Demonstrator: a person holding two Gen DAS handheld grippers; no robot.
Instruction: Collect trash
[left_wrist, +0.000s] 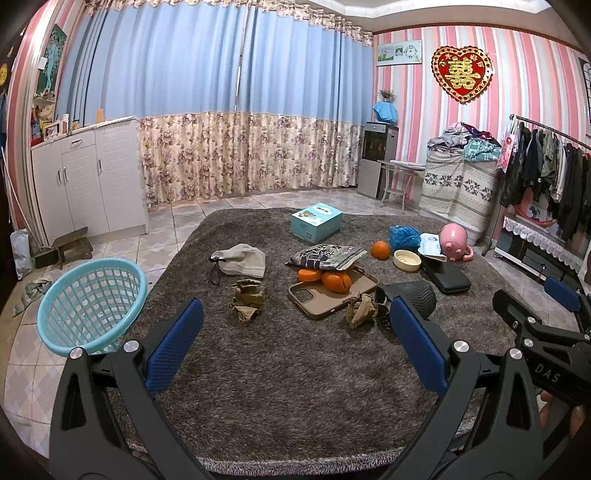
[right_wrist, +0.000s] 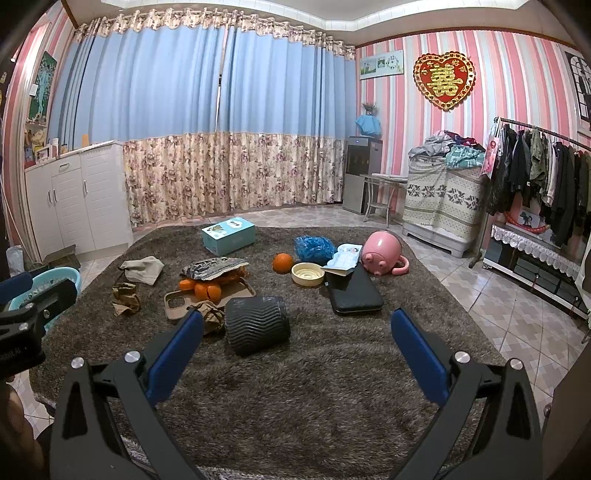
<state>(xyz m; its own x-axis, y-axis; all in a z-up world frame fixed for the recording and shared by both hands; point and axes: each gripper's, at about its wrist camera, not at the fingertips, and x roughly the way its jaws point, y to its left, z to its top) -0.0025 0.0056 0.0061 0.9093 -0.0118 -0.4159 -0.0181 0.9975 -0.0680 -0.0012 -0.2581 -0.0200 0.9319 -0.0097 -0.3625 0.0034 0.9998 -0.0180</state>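
In the right wrist view the basket at mid left hides mostly behind the other tongs. The printed bag covers part of the orange peels. Print on the teal box is too small to read.

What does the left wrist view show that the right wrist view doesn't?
Only the left wrist view shows the blue basket whole, standing on the tiles off the rug's left edge; the right wrist view catches just its rim. Only the right wrist view shows the ribbed black cylinder unobstructed. Both show two crumpled brown paper wads and both grippers open, holding nothing.
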